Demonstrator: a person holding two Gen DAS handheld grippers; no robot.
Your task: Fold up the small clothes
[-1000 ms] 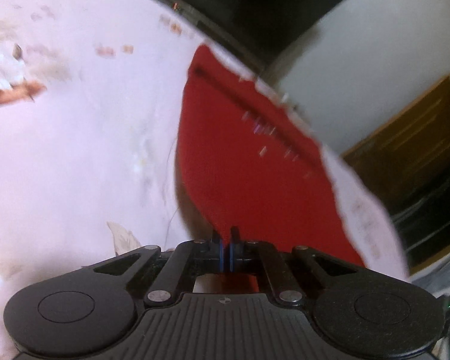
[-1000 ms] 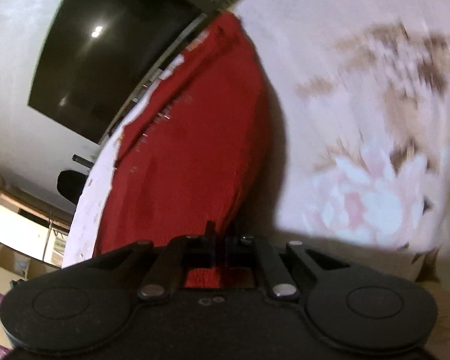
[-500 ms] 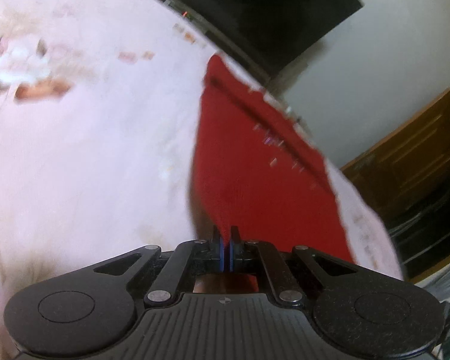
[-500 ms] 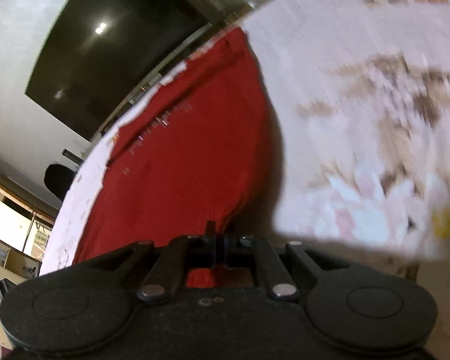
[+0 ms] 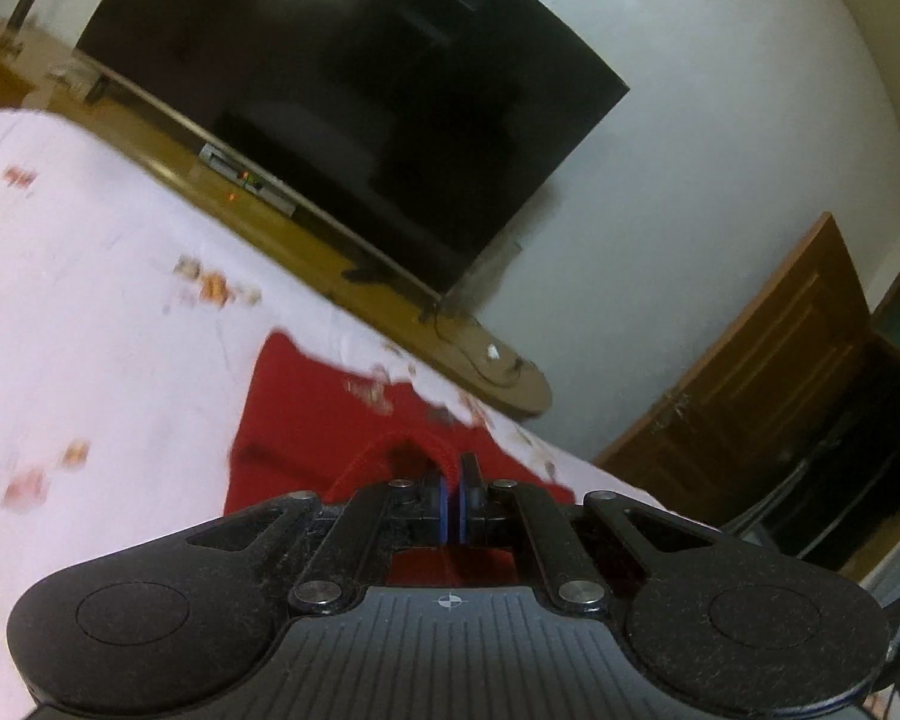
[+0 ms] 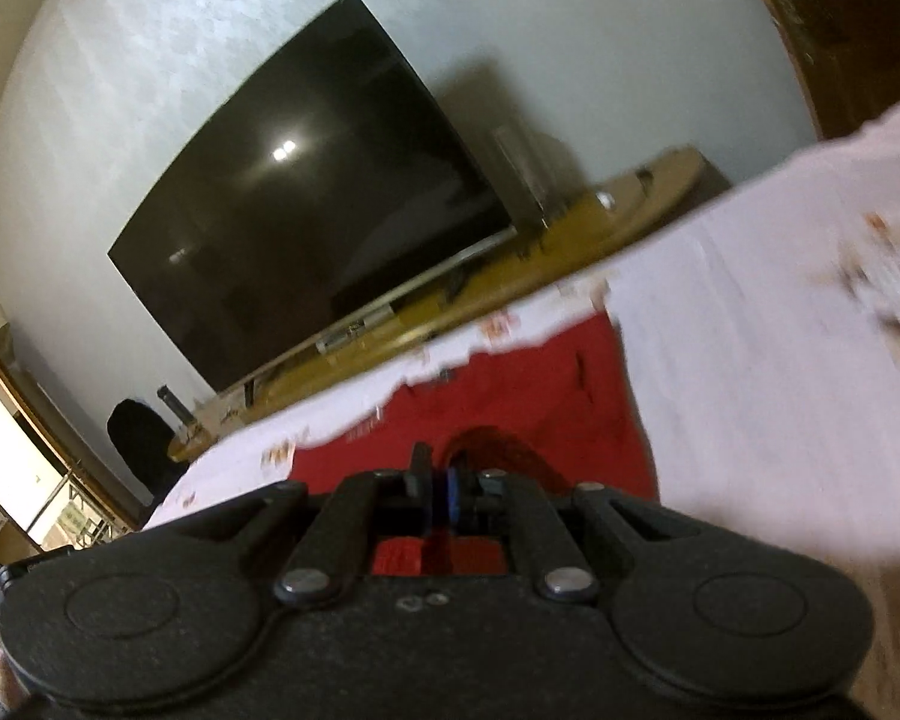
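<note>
A dark television [image 5: 342, 120] fills the wall beyond the floral bedsheet [image 5: 90, 330], where I see the red garment [image 5: 306, 414] lying spread. My left hand-held gripper [image 5: 451, 483] and right hand-held gripper [image 6: 441, 483] each pinch its raised near edge.

A home bedroom: floral bedsheet [image 5: 90, 312], television [image 5: 354, 120] on wooden stand [image 5: 306, 240].

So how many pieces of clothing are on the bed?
1: a red garment on the floral bedsheet, pinched by both the left gripper and right gripper. Others may lie outside view.
</note>
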